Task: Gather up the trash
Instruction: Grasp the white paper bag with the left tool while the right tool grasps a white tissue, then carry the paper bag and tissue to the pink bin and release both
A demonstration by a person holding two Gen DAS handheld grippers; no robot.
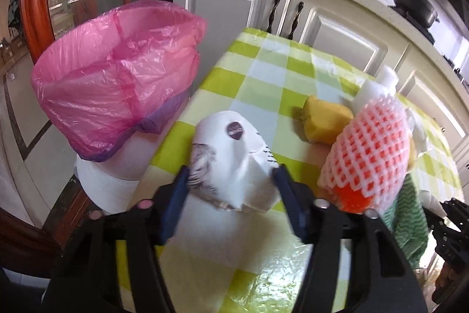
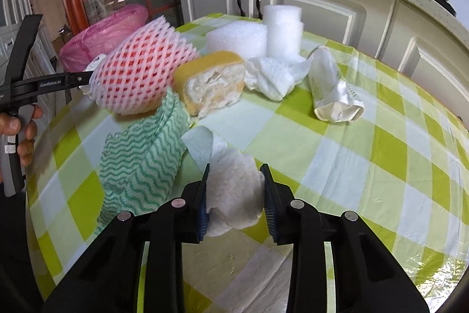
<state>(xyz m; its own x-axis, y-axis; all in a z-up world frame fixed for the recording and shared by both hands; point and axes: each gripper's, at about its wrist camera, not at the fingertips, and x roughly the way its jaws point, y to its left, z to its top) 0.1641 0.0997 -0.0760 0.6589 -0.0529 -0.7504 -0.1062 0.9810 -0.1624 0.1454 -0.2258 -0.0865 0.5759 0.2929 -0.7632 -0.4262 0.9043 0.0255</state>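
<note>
My left gripper [image 1: 231, 170] is shut on a crumpled white paper cup [image 1: 231, 148] with dark print, held over the table's left edge. A bin lined with a pink bag [image 1: 117, 78] stands just left of the table; it also shows in the right wrist view [image 2: 102, 34]. My right gripper [image 2: 236, 166] is shut on a wad of white tissue [image 2: 234, 192] with a paper strip trailing from it, low over the table. The left gripper's body [image 2: 35, 84] shows at the left in the right wrist view.
On the green-checked tablecloth [image 2: 381, 151] lie a pink foam fruit net [image 2: 140, 69], a yellow sponge piece [image 2: 214, 81], a green wavy cloth [image 2: 140, 160], a crumpled tissue [image 2: 272, 75], white foam blocks [image 2: 263, 34] and a squashed paper cup [image 2: 331, 87]. White cabinets stand behind.
</note>
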